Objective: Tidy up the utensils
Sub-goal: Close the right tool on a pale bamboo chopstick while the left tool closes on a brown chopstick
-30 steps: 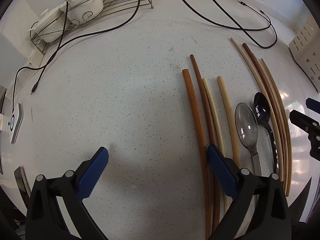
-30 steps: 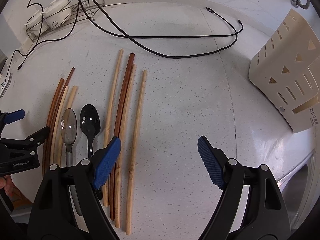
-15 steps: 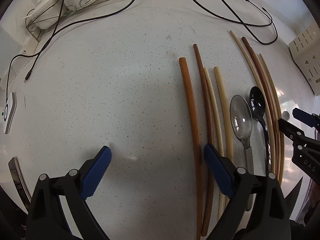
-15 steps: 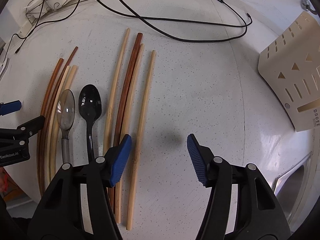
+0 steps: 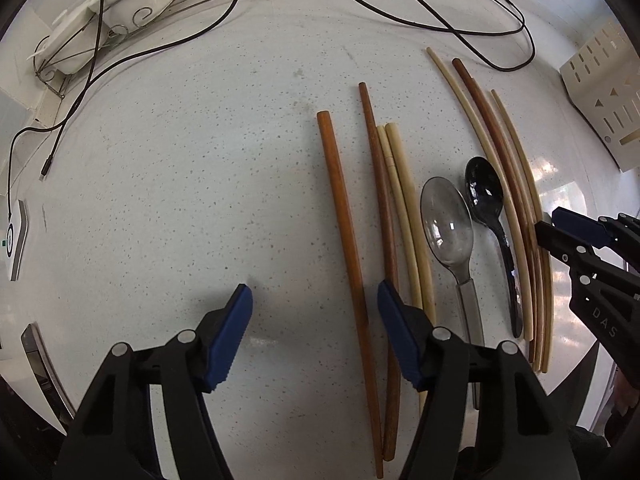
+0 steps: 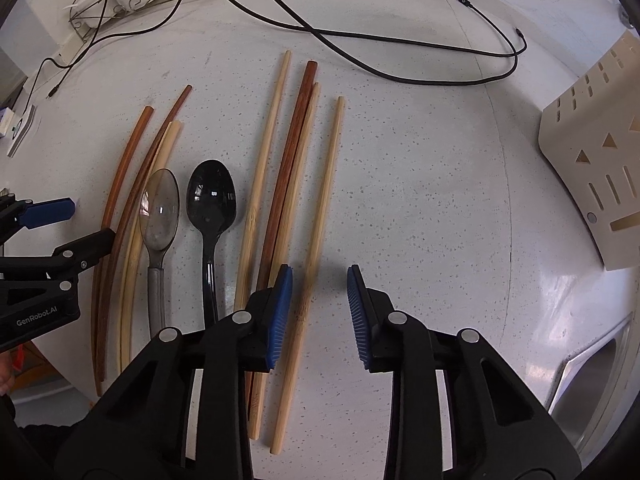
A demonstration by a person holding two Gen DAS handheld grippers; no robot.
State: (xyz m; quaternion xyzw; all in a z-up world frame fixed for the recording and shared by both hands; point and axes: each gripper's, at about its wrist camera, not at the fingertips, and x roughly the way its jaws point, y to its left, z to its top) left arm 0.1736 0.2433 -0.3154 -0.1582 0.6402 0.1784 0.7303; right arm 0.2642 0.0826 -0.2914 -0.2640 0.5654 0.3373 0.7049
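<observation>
1. White speckled countertop (image 5: 200,184): bears every item; both grippers point down at it.
2. Cream slotted utensil holder (image 6: 592,176): stands at the right edge, well apart from the utensils; the left wrist view shows only its corner.
3. Wire dish rack with white bowls (image 5: 116,12): far left corner, with black cables (image 5: 440,26) trailing across the back of the counter.
4. Left gripper (image 5: 314,334): jaws half apart and just closing; the outermost reddish-brown chopstick (image 5: 344,232) lies between the blue pads, and neither pad presses on it. The right pad overlaps the neighbouring dark brown chopstick (image 5: 382,200).
5. Right gripper (image 6: 319,312): jaws narrowly apart and just closing; the rightmost pale bamboo chopstick (image 6: 320,216) lies between the pads, beside the left pad, not clamped.
6. Remaining chopsticks: two pale ones (image 5: 404,200) lie beside the dark brown one; a pale, a red-brown and another pale stick (image 6: 280,184) lie right of the spoons.
7. Clear plastic spoon (image 6: 160,216) and black plastic spoon (image 6: 211,208): side by side between the two chopstick groups, bowls pointing away.
8. View differences: only the right wrist view shows the steel sink rim (image 6: 592,376); only the left wrist view shows a white device with a green light (image 5: 16,240) at the left edge.
</observation>
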